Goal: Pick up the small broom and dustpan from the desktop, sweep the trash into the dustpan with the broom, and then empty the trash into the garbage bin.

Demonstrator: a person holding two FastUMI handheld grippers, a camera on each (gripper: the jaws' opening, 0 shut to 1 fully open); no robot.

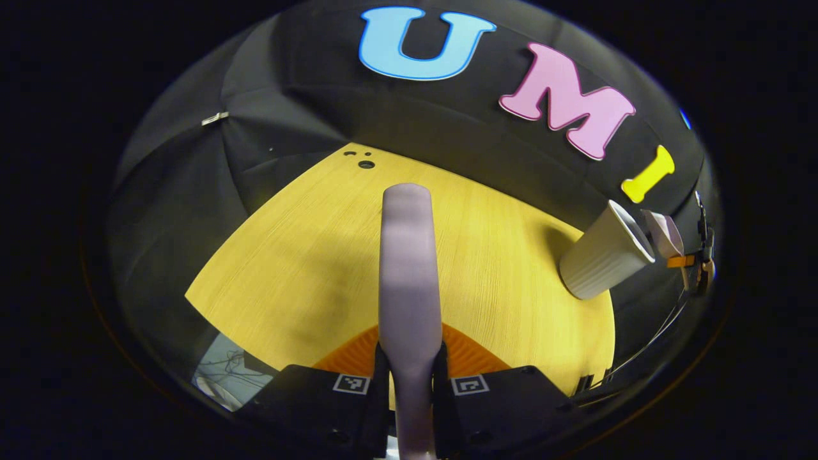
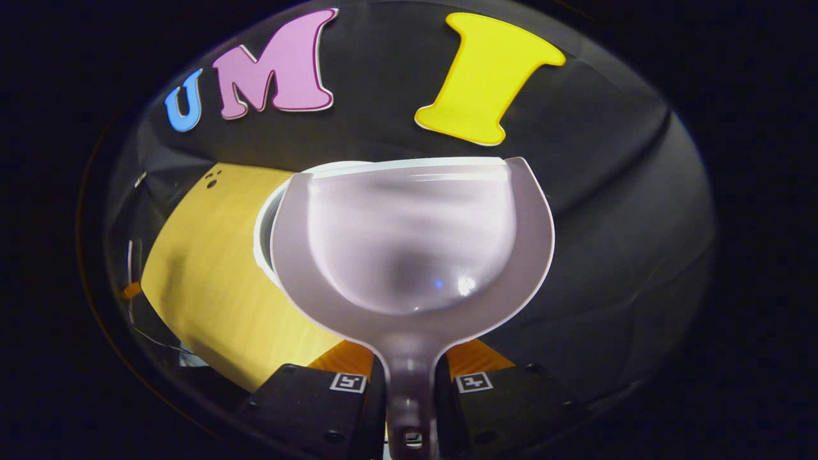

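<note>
- My right hand-held gripper (image 2: 410, 390) clamps the dustpan (image 2: 412, 246) by its handle, tipped over the garbage bin (image 2: 271, 211); I tilt further, keeping its lip inside the rim.
- My left hand-held gripper (image 1: 409, 383) grips the broom (image 1: 409, 268), above the tabletop (image 1: 307, 255), steady.

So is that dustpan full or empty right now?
Empty: the dustpan held in the right gripper shows a bare, shiny scoop, poised over the white bin.

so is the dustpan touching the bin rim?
Cannot tell. In the right gripper view the dustpan covers most of the bin; no contact or gap shows plainly.
</note>
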